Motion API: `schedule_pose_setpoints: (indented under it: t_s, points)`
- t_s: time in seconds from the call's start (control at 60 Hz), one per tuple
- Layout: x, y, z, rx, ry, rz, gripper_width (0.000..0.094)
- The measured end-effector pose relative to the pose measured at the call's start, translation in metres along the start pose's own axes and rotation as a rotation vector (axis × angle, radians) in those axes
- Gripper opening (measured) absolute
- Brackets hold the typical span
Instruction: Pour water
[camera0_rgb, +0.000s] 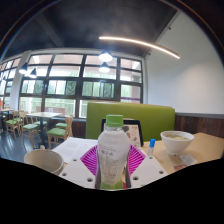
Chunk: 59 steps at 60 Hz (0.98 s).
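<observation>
My gripper (112, 163) is shut on a clear plastic water bottle (113, 150) with a green cap and a white label. The pink pads (92, 158) press against both sides of the bottle's body, which stands upright between the fingers. A white bowl (177, 141) stands on the wooden table (205, 149) beyond the right finger. A beige cup or bowl (43, 160) stands near the left finger.
A white paper sheet (74, 147) lies on the table left of the bottle. A small blue object (152, 144) stands right of the bottle. A green booth seat (130, 119) rises behind the table. Chairs and tables (30, 125) fill the room at left, below large windows.
</observation>
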<state>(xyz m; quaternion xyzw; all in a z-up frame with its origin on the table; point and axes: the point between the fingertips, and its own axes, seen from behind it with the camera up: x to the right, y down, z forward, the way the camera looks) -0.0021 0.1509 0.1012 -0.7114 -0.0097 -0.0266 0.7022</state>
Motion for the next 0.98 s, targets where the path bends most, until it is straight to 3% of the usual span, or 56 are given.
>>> schedule_pose_setpoints:
  t_s: [0.117,0.183,0.283,0.383,0.417,0.683,0.983]
  points:
    - [0.004,-0.001,0.007,-0.017,0.009,0.024,0.0333]
    - [0.008,-0.002,0.006,-0.026,0.011,0.014,0.0383]
    - [0.011,-0.002,0.002,-0.062,-0.005,0.013,0.0514]
    - [0.006,-0.005,-0.025,-0.126,-0.052,0.007,0.0789]
    - [0.01,-0.013,-0.041,-0.132,-0.071,0.007,0.0837]
    - [0.017,-0.044,-0.186,-0.122,-0.107,-0.031,0.082]
    - [0.021,-0.043,-0.326,-0.119,-0.191,0.014,0.0818]
